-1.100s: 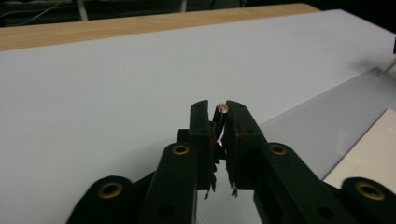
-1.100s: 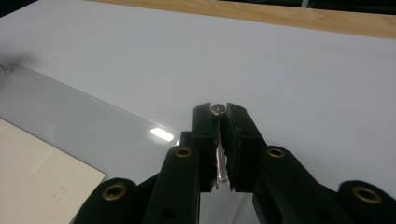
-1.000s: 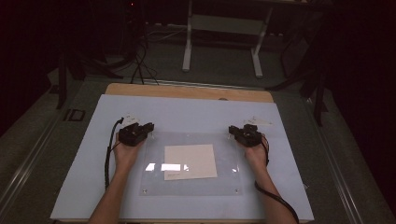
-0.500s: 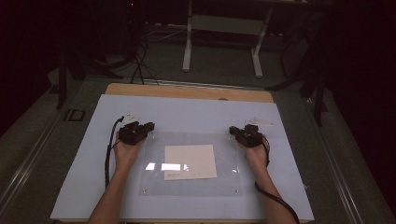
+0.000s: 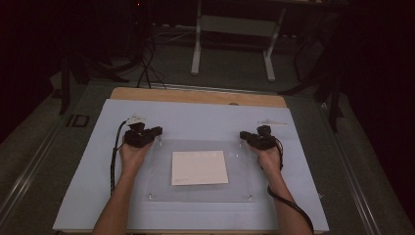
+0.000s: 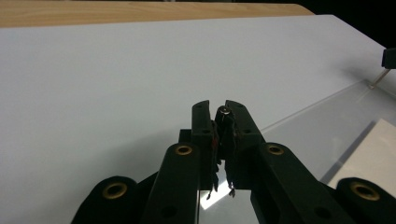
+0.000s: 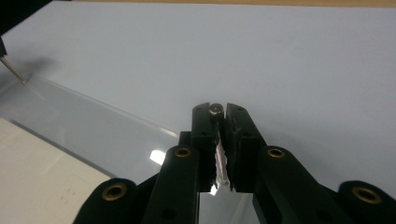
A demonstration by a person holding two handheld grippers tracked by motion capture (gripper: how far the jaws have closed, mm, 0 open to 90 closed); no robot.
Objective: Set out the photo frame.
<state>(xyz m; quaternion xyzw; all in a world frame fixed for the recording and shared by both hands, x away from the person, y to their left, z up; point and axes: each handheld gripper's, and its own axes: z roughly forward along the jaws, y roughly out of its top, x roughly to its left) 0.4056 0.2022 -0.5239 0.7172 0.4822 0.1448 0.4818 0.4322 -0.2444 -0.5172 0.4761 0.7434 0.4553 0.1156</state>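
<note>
The clear acrylic sheet (image 5: 198,169) lies flat over the white paper (image 5: 199,167), long axis left to right, while my left gripper (image 5: 152,132) and right gripper (image 5: 244,136) each pinch a small standoff at its far corners.

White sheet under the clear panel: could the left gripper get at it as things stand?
Probably not. The white sheet lies beneath the clear panel, which covers it completely. The left gripper is shut on a small metal post at the panel's far corner, so it is occupied too.
</note>
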